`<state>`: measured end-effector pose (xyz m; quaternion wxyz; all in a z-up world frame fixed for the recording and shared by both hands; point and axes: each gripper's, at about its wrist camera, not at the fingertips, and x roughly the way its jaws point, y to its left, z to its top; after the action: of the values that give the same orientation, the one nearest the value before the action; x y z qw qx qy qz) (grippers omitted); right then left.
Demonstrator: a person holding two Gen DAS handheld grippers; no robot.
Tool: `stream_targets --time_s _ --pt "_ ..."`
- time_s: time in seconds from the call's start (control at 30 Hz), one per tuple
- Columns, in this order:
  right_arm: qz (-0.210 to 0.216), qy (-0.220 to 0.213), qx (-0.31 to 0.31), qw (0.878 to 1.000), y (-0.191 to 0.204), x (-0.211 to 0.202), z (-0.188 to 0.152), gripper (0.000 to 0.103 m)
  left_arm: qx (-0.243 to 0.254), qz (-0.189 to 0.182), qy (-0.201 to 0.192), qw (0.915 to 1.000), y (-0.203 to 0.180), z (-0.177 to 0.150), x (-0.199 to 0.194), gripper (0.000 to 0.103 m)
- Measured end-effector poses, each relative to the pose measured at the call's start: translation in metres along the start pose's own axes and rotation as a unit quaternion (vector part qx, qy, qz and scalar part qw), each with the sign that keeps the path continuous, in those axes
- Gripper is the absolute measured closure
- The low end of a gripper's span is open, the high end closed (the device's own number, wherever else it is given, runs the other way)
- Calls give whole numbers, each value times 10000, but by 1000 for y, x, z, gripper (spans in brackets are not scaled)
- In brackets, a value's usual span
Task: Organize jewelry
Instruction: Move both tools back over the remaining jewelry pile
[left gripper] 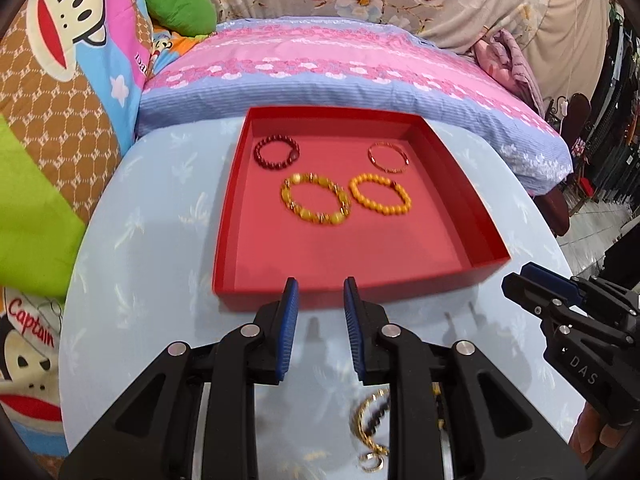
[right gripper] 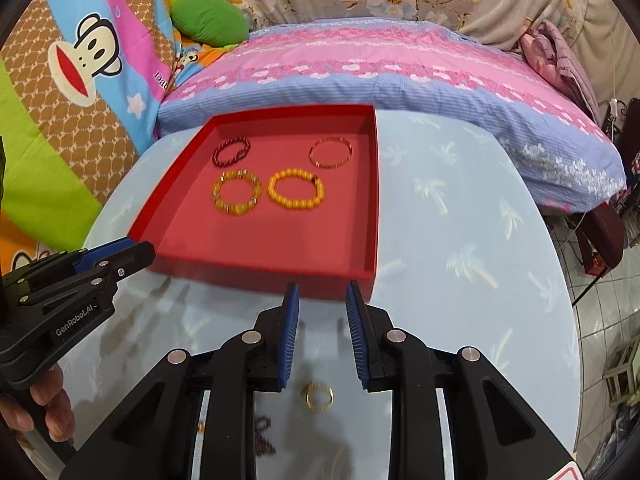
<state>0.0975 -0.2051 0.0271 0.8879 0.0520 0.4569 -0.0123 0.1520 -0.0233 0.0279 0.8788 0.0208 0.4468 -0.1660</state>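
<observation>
Between the parted, empty jaws of the right gripper lies a small gold ring on the pale blue table. Under the left gripper, jaws also apart, blurred gold pieces sit half hidden. Beyond, a red tray holds four bracelets: dark red, thin copper, amber, yellow.

bright even indoor light, soft shadows and faint reflections on the glossy table, heavy fisheye bending with dark corners, slight motion blur on bracelets
</observation>
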Motion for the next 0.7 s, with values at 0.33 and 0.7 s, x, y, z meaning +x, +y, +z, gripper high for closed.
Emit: stream_targets --time_s 0.33,0.7 --pt "-37 285 81 9996 -6 -5 -51 78 -44 -131 296 9995 -8 -51 -11 81" --pt "-8 460 213 9987 -8 -7 -85 78 -245 -407 477 9977 -18 -87 -16 43"
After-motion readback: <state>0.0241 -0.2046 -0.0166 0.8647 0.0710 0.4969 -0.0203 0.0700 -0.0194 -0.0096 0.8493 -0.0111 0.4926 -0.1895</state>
